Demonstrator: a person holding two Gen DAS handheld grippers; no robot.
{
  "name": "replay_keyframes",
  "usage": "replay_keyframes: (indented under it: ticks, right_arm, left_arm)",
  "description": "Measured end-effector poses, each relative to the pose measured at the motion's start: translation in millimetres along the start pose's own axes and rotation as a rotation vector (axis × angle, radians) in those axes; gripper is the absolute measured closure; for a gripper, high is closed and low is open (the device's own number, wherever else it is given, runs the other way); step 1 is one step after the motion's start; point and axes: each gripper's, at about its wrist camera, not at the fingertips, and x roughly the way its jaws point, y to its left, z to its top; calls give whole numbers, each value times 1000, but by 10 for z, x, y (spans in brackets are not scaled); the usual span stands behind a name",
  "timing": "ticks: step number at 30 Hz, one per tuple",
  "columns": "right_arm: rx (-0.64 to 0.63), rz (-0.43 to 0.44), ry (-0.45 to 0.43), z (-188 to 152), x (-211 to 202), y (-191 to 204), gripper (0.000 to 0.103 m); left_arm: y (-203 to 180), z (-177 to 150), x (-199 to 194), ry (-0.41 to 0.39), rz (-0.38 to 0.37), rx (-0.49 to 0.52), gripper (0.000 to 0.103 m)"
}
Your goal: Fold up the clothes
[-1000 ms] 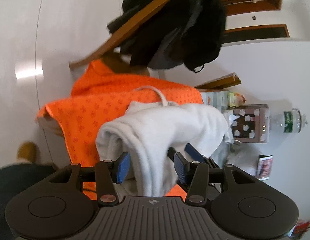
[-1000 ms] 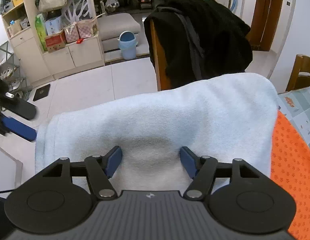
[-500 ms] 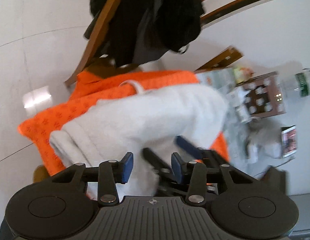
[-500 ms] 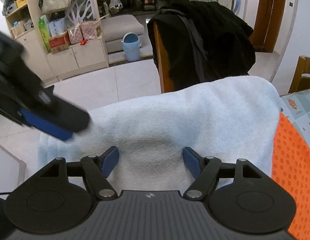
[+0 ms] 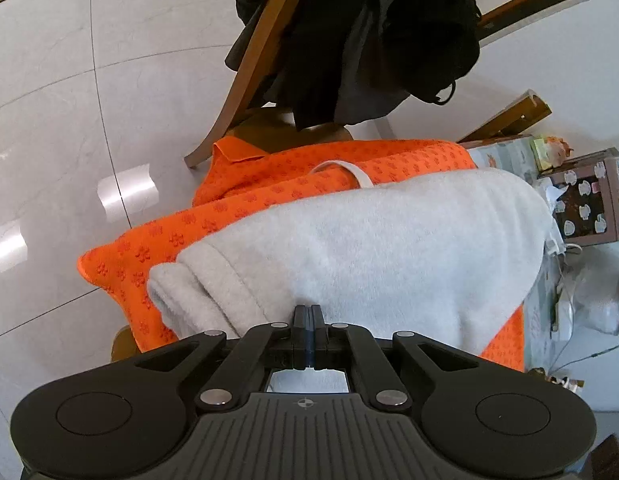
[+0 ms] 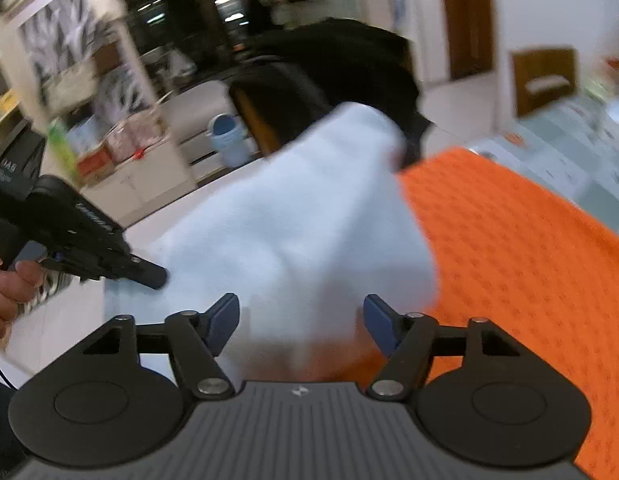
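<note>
Looking along our left gripper [image 5: 308, 326], we see its two blue pads pressed flat together with no cloth caught between them, the tips resting just at the near edge of the white fleece garment [image 5: 369, 248]. Our right gripper [image 6: 299, 320] has its jaws spread wide and easing inward, the blue pads on either side of the near part of the garment, but not pressing on it. In that blurred right view the left gripper's black nose [image 6: 145, 274] touches the garment's left edge, and fingers of our left hand [image 6: 7, 284] curl round its handle at the frame edge.

The garment lies folded into a thick bundle on an orange towel [image 5: 245, 204] with a small raised pattern, which spreads under it and hangs off the table's near corner. A white loop [image 5: 351, 170] sticks up from the garment's far edge onto the towel.

Beyond the towel stands a wooden chair [image 5: 245, 80] with dark clothing [image 5: 361, 40] draped over its back. To the right, on the table, we make out a brown box with white cup shapes [image 5: 589, 204] and a crumpled plastic bag [image 5: 593, 300]. Pale floor tiles [image 5: 69, 100] fill the rest, and in the right view a blue bin [image 6: 225, 136] sits in front of white cabinets
</note>
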Motion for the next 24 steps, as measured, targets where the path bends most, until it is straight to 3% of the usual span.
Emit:
replay_keyframes:
  ticks: [7,10,13,15,17,18,19,21,24]
  right_arm:
    - [135,-50,-16,-141,92,-423,51]
    - [165,-21,-43,-107,231,-410,54]
    - [134,-91,-25,-33,542,-415,54]
    - [179,-116,-9,-64,674,-545,50]
    - [227,-114,-8,-63,638,-618,50]
    - [211,-142,-4,-52,601,-601,53]
    - [196,-168,-1,-40,561,-584,62]
    - [183,-193,-8,12,445,-551,67]
    - [162,-168,-73,168,268,-468,68]
  left_arm:
    - [0,43,17,14,-4,12,98]
    - [22,52,27,20,-14,5,98]
    - [45,51,37,27,-33,-7,98]
    - [57,53,38,30,-39,-15,98]
    - [77,55,38,32,-48,-25,98]
    - [88,56,38,33,-53,-29,98]
    - [99,57,38,34,-57,-34,98]
    - [109,62,32,40,-67,-38,98]
    - [82,58,9,44,-70,-20,98]
